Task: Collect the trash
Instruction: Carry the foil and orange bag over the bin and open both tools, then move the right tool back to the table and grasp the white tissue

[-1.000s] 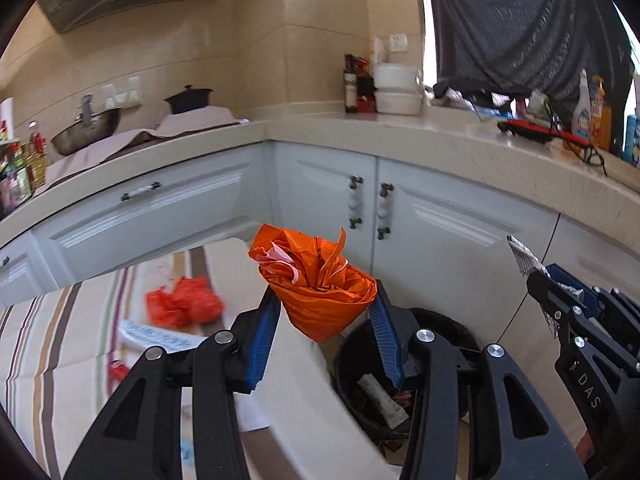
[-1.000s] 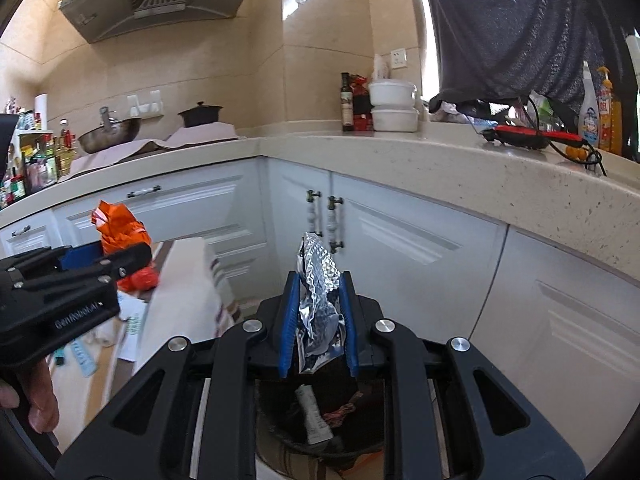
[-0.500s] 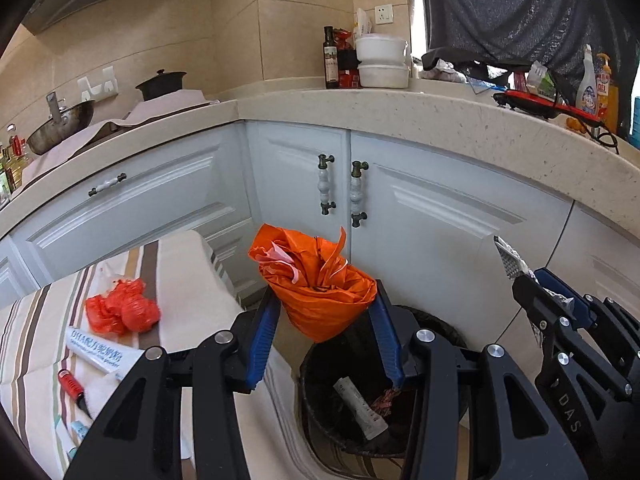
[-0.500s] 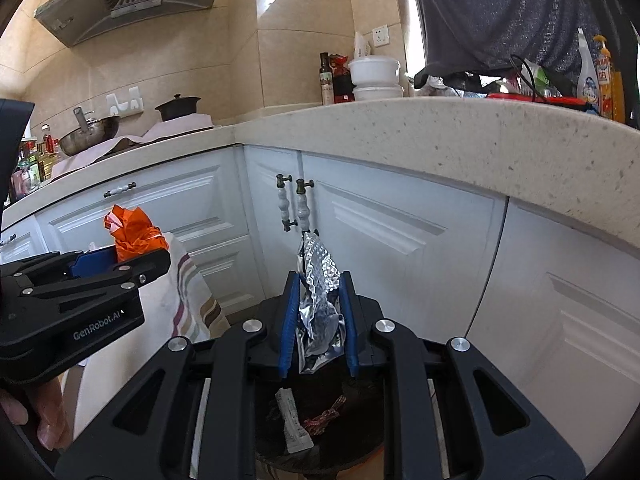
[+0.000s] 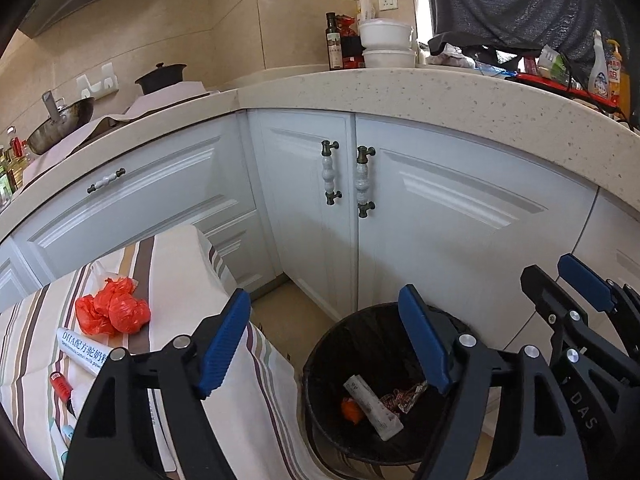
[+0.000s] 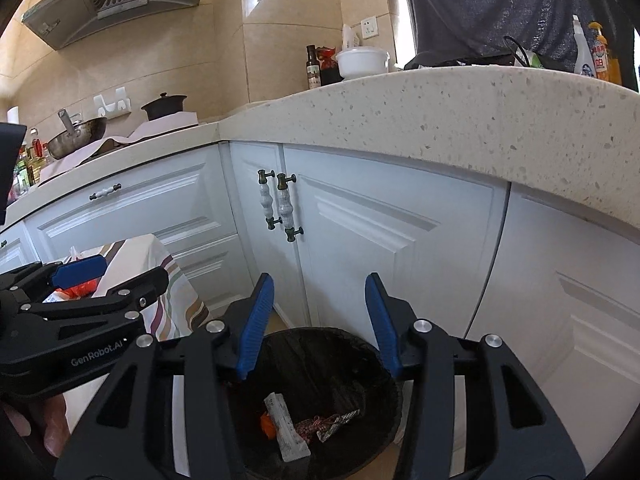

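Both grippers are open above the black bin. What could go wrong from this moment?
1. The left gripper and right gripper hang close together above the bin; turning back they may collide.
2. The red bag and the tube lie near the striped cloth's edge; a clumsy grasp might push them off.

A dark bottle (image 5: 333, 41) and stacked white containers (image 5: 386, 42) stand at the surface's back corner, with a wok (image 5: 60, 122) farther left.

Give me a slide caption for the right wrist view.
Right gripper open and empty above the black trash bin, dropped wrappers inside, left gripper alongside.
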{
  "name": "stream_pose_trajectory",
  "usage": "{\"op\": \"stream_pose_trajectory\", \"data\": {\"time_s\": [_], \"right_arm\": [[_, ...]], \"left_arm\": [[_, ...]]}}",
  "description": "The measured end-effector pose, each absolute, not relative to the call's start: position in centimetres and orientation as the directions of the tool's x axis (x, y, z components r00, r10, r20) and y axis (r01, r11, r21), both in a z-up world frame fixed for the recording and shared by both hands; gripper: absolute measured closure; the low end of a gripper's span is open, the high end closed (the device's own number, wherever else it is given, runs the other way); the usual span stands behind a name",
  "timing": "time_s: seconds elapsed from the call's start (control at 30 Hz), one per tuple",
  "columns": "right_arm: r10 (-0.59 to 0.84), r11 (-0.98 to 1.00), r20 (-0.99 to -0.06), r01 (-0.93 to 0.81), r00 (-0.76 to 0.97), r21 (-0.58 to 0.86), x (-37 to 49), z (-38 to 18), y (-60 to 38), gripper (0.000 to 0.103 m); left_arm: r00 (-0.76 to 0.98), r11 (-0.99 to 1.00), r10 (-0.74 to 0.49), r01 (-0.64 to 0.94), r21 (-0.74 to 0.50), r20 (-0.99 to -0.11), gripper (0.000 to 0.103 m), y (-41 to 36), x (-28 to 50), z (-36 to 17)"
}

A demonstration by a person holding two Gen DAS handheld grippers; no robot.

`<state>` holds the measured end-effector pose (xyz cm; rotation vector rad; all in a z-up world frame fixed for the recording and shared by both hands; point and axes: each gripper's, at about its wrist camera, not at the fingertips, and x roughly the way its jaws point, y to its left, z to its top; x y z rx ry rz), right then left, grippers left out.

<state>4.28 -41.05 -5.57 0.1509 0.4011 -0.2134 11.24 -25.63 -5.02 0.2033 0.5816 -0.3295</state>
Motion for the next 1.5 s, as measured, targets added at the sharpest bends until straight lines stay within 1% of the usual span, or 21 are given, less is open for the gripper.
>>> {"op": "stream_pose_trajectory", "data": {"time_s": [0.37, 0.7, 0.9, 1.03, 1.3, 1.5], "right_arm": [[-0.189, 0.963, -0.400, 0.249, 0.897, 0.105, 3.5, -5.1, -40.5, 0.057], [-0.136, 0.971, -0.403, 0.203, 0.905, 0.129, 3.3, -4.4, -37.1, 0.057], [-0.081, 0.981, -0.400, 0.144, 0.913, 0.130, 3.4, -4.0, -33.7, 0.057], [-0.035, 0.986, -0.403, 0.097, 0.914, 0.134, 3.8, -3.8, -31.1, 0.057], [0.056, 0.992, -0.403, -0.004, 0.913, 0.129, 3.9, -3.2, -25.9, 0.057], [0.117, 0.990, -0.416, -0.074, 0.902, 0.116, 3.6, -3.2, -22.1, 0.057]], "left_arm": [[0.796, 0.937, -0.241, 0.341, 0.082, -0.555, 0.028, -23.6, 10.8, -3.8], [0.818, 0.955, -0.185, 0.279, 0.095, -0.545, 0.028, -18.5, 9.8, -3.2], [0.841, 0.972, -0.119, 0.208, 0.112, -0.529, 0.028, -14.0, 9.0, -2.9], [0.840, 0.984, -0.073, 0.148, 0.098, -0.537, 0.028, -10.5, 8.7, -3.1], [0.833, 0.993, 0.038, 0.030, 0.114, -0.551, 0.028, -4.2, 7.9, -3.8], [0.818, 0.994, 0.091, -0.037, 0.107, -0.567, 0.028, -0.3, 7.2, -4.4]]}}
